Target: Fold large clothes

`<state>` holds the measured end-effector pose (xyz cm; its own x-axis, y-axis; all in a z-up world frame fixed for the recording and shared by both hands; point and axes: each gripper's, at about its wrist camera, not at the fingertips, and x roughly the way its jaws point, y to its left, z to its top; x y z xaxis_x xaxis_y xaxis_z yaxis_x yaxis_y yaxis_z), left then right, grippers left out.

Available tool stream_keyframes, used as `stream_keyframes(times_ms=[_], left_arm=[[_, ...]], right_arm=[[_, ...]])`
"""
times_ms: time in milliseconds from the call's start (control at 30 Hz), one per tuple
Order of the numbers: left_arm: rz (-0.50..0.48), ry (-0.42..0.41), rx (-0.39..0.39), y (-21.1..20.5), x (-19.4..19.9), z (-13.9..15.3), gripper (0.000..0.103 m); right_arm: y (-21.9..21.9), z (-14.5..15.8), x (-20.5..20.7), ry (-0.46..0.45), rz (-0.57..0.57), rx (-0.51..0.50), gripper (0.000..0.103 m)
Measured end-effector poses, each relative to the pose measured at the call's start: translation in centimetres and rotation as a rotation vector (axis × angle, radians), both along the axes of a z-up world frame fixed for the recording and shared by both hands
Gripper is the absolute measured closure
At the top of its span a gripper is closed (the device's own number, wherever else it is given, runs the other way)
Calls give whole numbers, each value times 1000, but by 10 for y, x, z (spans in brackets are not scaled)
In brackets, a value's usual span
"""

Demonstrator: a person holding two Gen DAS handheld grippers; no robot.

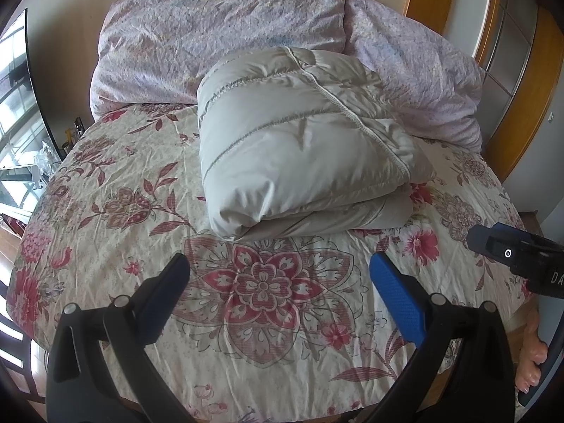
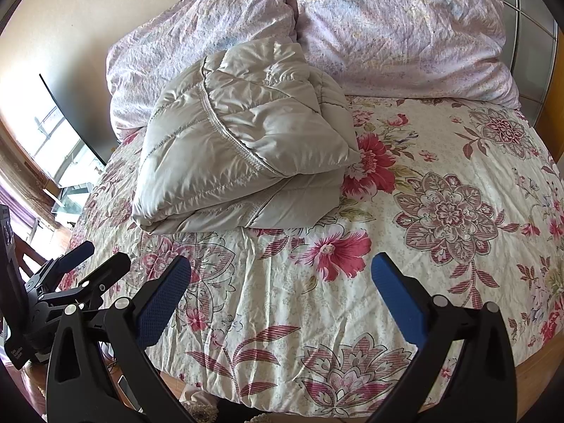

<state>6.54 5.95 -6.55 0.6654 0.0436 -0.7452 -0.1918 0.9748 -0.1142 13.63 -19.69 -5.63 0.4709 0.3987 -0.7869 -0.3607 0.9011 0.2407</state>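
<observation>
Both grippers, left gripper point(image 1: 280, 282) and right gripper point(image 2: 282, 282), hang spread and empty, short of the folded jacket point(image 1: 299, 148). Jacket lies compact on the floral bedspread point(image 1: 264, 317), backed against the pillows point(image 1: 218, 35). Judgement: folding appears complete, hence both tools stand clear.

Folded beige jacket point(image 2: 243, 155) on floral bedspread point(image 2: 405, 246)

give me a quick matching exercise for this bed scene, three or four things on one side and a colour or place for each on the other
Things:
1. puffy jacket
2. bedspread
3. pillows
4. left tool

Descriptions:
a. pale lilac, at the head of the bed
b. beige, folded in a bundle on the bed
c. open, holding nothing, above the foot of the bed
d. cream with red flowers

Pairs: 1-b, 2-d, 3-a, 4-c
</observation>
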Motion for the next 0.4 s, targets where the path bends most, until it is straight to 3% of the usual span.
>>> stream_keyframes(times_ms=[400], left_arm=[[9, 10, -10, 2, 1, -2, 2]], right_arm=[[-2, -2, 2, 6, -3, 5, 1]])
